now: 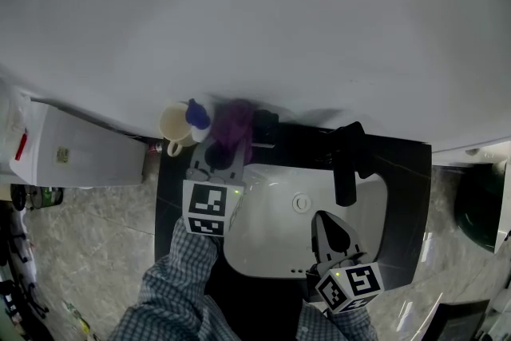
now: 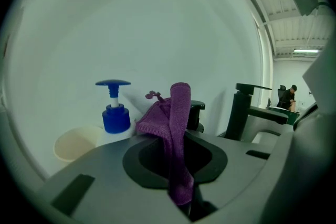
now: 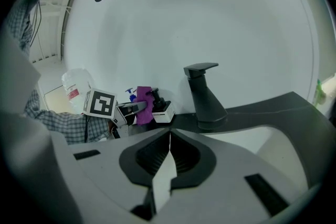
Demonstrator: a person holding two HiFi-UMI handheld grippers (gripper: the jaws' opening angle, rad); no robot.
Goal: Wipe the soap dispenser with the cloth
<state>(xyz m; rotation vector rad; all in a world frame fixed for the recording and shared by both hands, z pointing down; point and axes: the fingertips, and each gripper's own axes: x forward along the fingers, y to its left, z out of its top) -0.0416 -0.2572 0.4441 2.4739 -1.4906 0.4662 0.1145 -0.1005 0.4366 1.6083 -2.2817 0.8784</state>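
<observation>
My left gripper [image 1: 226,149] is shut on a purple cloth [image 1: 233,128], which hangs over its jaws and rises in front of the camera [image 2: 177,128]. The cloth is against a white soap dispenser with a black pump [image 3: 160,108], whose pump head [image 2: 196,111] shows just behind it. A second dispenser with a blue pump [image 2: 114,112] stands to the left, beside a cream cup [image 1: 174,124]. My right gripper [image 1: 329,224] is shut on nothing and hovers over the white basin [image 1: 271,235].
A black faucet [image 1: 346,162] stands at the back right of the basin on the dark counter [image 1: 403,172]. The wall rises directly behind the dispensers. A white bin [image 1: 80,149] sits left of the counter. A person's checked sleeve [image 1: 180,283] holds the left gripper.
</observation>
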